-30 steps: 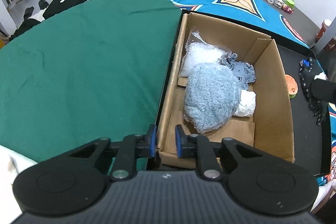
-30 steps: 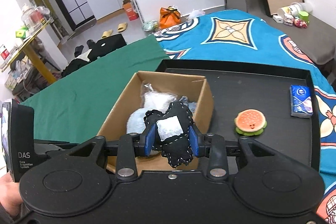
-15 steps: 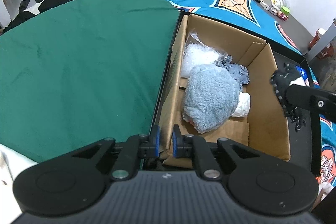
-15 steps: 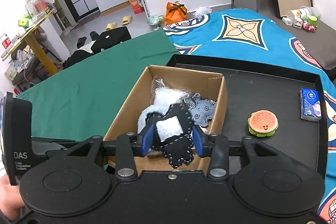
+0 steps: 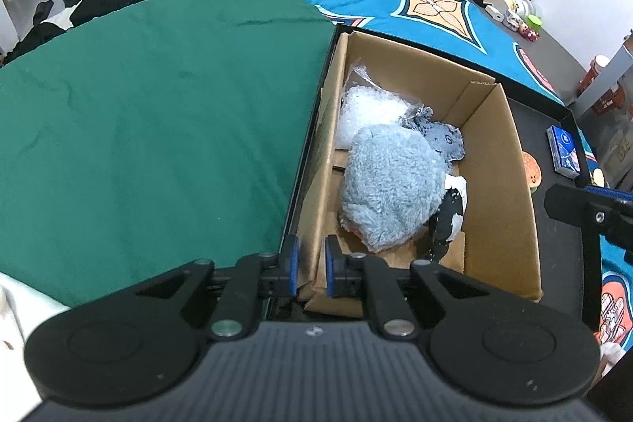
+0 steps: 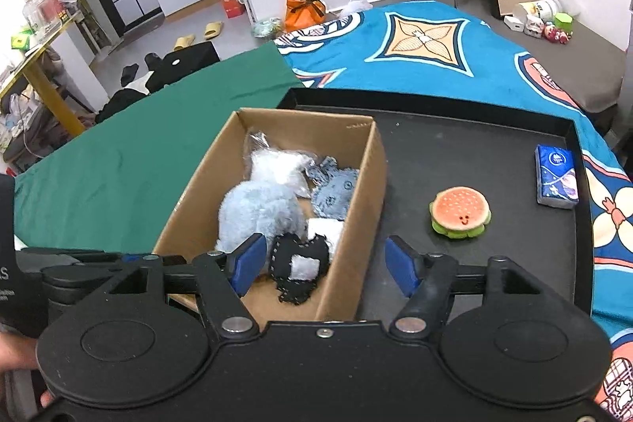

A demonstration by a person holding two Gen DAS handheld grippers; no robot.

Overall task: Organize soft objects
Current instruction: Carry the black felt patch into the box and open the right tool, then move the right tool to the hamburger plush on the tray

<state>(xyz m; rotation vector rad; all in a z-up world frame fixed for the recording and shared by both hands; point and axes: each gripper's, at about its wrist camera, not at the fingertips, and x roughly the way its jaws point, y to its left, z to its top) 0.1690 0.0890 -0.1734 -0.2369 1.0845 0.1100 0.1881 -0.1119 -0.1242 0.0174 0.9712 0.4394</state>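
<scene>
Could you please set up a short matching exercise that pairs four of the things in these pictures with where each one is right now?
Things:
1. black felt toy
2. burger plush
3. blue tissue pack
4. left gripper

Places:
A. on the black tray, nearest its right rim
B. clamped on the near corner wall of the cardboard box
C. inside the box, at its near end beside the fluffy blue plush
D. on the tray, between the box and the tissue pack

Pairs: 1-C, 2-D, 3-A, 4-B
</scene>
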